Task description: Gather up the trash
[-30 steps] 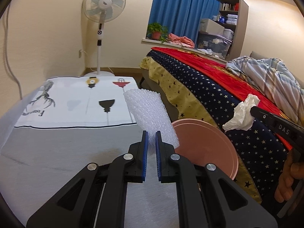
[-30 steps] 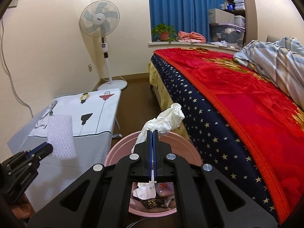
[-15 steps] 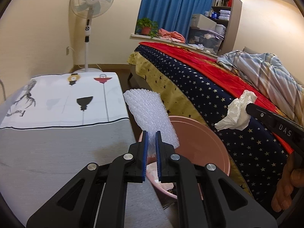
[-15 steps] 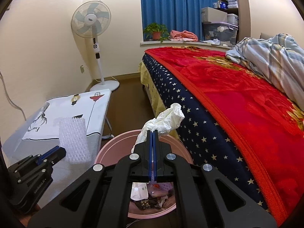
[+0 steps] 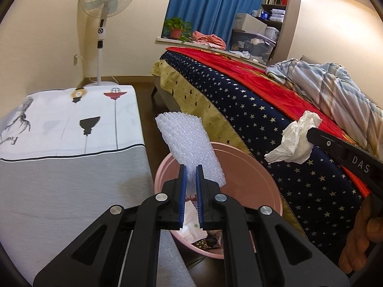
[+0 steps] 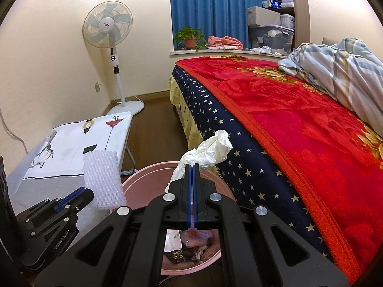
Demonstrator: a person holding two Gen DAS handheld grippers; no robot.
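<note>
A piece of bubble wrap (image 5: pixel 189 143) stood at the centre of the left wrist view, its lower edge clamped between the blue pads of the left gripper (image 5: pixel 190 174), whose jaws were nearly closed on it. Directly beneath and behind it lay a pink bin (image 5: pixel 251 167), occupying the lower centre of the frame and already containing paper scraps and wrappers. At the right of the same view, a crumpled tissue (image 5: pixel 294 141) was pinched at the tip of the right gripper (image 5: pixel 311 135), above the starred edge of the bed (image 5: pixel 275 129); a hand (image 5: pixel 361 234) appeared at the lower right edge. In the right wrist view, the right gripper's jaws were pressed fully together on the tissue, which rose from the frame's centre over the bin's far rim, while the bubble wrap showed at lower left. A white cloth-covered table (image 5: pixel 71 124) filled the left of the left wrist view, with a standing fan (image 5: pixel 105 7) at upper left.
</note>
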